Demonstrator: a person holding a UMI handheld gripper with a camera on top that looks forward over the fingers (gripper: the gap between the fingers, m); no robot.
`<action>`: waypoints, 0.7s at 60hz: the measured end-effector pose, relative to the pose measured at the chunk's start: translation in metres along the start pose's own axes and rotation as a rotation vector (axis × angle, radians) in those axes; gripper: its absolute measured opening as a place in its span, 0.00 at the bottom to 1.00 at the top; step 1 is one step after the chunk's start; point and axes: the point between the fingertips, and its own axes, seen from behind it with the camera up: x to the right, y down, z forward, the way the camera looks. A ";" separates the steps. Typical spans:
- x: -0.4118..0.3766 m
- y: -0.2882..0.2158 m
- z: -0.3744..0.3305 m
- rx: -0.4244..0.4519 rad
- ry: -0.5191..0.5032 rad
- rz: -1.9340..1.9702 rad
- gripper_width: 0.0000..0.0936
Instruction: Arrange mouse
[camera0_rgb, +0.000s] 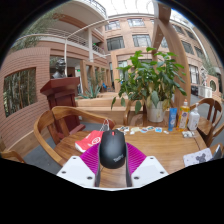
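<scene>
A black computer mouse (112, 146) sits between my two fingers, its nose pointing away from me. My gripper (112, 158) is shut on it: the magenta pads (92, 158) press on its left and right sides. The mouse is held a little above the wooden table (170, 150). Its rear end and cable are hidden between the fingers.
A red packet (88, 141) lies on the table just left of the mouse. A potted plant (150, 85) and several bottles (184, 115) stand at the far right of the table. A wooden chair (55, 125) stands at the left, with brick buildings beyond.
</scene>
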 end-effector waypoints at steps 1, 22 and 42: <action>0.009 -0.012 -0.006 0.023 0.006 -0.004 0.38; 0.326 0.031 -0.060 -0.099 0.390 -0.029 0.37; 0.409 0.168 -0.069 -0.400 0.446 0.055 0.45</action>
